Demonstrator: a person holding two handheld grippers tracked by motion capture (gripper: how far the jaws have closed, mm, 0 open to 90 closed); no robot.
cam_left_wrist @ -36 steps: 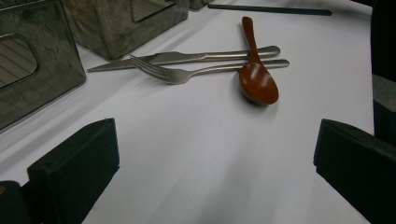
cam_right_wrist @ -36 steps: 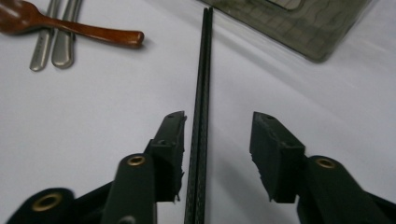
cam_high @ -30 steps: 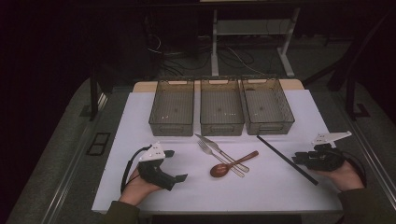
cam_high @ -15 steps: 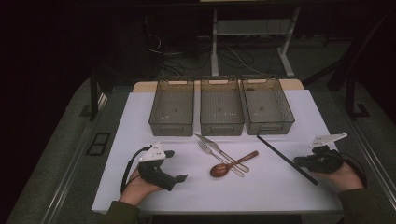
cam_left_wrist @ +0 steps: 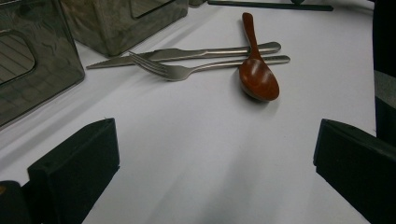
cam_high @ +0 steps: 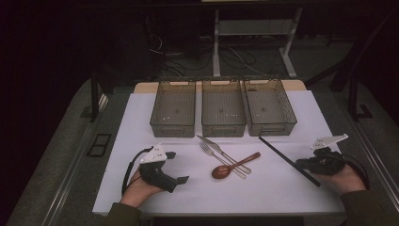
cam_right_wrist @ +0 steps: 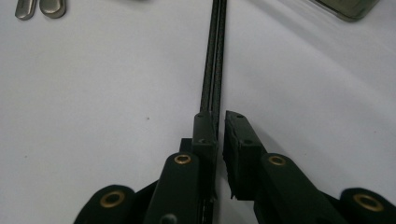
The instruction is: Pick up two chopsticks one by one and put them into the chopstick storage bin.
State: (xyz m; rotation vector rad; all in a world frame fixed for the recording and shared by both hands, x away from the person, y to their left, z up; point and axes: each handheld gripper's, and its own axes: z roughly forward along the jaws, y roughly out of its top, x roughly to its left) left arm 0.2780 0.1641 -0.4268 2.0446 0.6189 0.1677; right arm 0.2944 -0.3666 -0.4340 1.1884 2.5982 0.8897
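The right gripper (cam_high: 305,164) sits near the desk's right edge with its jaws drawn nearly together around the near end of the black chopsticks (cam_high: 287,159); they have just been closing, and in the right gripper view the gripper (cam_right_wrist: 220,117) has the chopsticks (cam_right_wrist: 214,56) between its pads, pinched or as good as pinched, the pair running straight away from the jaws across the white desk (cam_high: 141,117). In the high view the chopsticks lie flat on the desk, slanting from just in front of the right bin (cam_high: 270,107) down toward the right-hand near corner. The left gripper (cam_high: 176,166) rests toward the near left corner with its jaws spread wide and nothing between them; the left gripper view looks over bare desk toward the cutlery. The work looks barely begun: the left bin (cam_high: 173,108), middle bin (cam_high: 223,108) and right bin at the far edge appear empty, and the knife (cam_high: 221,153), fork (cam_high: 219,159) and wooden spoon (cam_high: 235,165) lie crossed together in the middle of the desk, untouched. I judge this to be the first pick, with the grasp on the chopsticks just about made but no lift yet. Left to do, it seems, is carrying them to one of the bins and then sorting the three remaining pieces.
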